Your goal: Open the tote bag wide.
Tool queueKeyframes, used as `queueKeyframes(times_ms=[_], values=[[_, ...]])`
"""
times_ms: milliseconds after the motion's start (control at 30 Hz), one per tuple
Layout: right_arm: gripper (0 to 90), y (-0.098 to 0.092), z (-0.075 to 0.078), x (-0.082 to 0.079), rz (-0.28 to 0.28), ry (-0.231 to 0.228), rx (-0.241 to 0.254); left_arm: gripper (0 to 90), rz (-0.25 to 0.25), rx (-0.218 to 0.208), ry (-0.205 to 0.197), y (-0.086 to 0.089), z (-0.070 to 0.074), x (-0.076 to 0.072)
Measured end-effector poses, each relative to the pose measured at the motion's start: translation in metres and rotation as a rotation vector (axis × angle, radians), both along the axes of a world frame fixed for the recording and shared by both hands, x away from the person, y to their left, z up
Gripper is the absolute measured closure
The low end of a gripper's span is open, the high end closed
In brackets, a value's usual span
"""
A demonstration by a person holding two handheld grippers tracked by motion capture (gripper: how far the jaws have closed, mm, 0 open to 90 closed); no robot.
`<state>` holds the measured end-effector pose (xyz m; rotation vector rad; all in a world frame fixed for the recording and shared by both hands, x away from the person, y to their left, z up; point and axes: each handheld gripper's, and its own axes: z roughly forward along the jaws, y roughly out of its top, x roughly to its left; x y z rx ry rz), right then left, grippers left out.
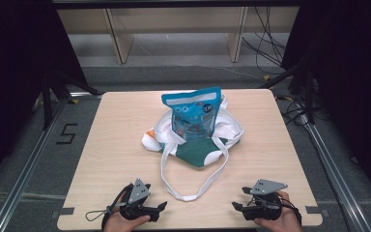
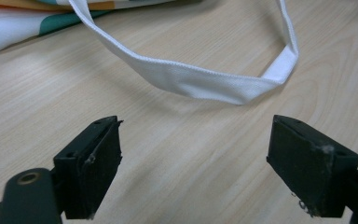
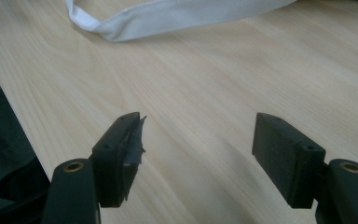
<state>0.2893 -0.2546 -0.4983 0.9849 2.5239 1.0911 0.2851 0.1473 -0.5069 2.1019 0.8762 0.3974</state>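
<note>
1. Resting near the table's (image 1: 106, 145) front edge, the left gripper (image 1: 163, 205) sat in the person's left hand (image 1: 123, 222), its 2 jaws spread wide with nothing between them.
2. The right gripper (image 1: 235, 206) lay in the right hand (image 1: 275, 220) at the front right, its jaws likewise apart and empty, only bare wood showing between them in the right gripper view.
3. The tote bag (image 1: 200, 147), white with green and orange patches, lay crumpled at the middle of the table, well apart from both grippers.
4. A blue snack pouch (image 1: 193, 113) stood upright in the bag's mouth, its top edge rising above the cloth.
5. One white strap (image 1: 188, 193) looped forward from the bag toward the person, its far bend lying on the wood between the 2 grippers, touching neither.
6. In the left gripper view the strap (image 2: 205, 81) lay just beyond the open jaws, slightly raised at its fold.
7. In the right gripper view the strap's bend (image 3: 121, 25) lay farther off, near the upper left.
</note>
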Motion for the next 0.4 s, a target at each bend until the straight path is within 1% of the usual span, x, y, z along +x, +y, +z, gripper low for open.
queueKeyframes(times_ms=[133, 167, 200, 267, 300, 333, 367, 400], values=[[33.4, 0.0002, -0.0013, 0.0005, 0.005, 0.008, -0.011, 16.8, 0.006, 0.010, -0.001, 0.0008, 0.0011, 0.0005], [33.4, 0.0006, -0.0015, 0.0003, 0.001, 0.003, -0.015, 16.8, 0.022, -0.008, 0.010, 0.0002, 0.0005, 0.0002], [33.4, 0.0007, -0.0016, 0.0002, 0.000, 0.002, -0.016, 16.8, 0.019, -0.006, 0.005, 0.0006, 0.0008, 0.0004], [33.3, 0.0007, -0.0016, 0.0002, 0.002, 0.002, -0.016, 16.9, 0.014, -0.003, 0.007, 0.0011, 0.0009, 0.0007], [33.3, 0.0005, -0.0013, 0.0001, 0.000, 0.004, -0.015, 17.0, 0.023, 0.006, -0.003, 0.0019, 0.0000, 0.0021], [33.3, 0.0004, -0.0012, 0.0001, 0.000, 0.005, -0.013, 17.0, 0.031, -0.006, 0.007, 0.0012, 0.0003, 0.0015], [33.1, 0.0003, -0.0014, 0.0003, 0.000, 0.003, -0.017, 17.0, 0.020, 0.005, 0.003, 0.0021, 0.0010, 0.0020], [33.1, 0.0002, -0.0014, 0.0004, -0.001, 0.003, -0.018, 17.1, 0.029, -0.004, 0.012, 0.0017, 0.0006, 0.0020]])
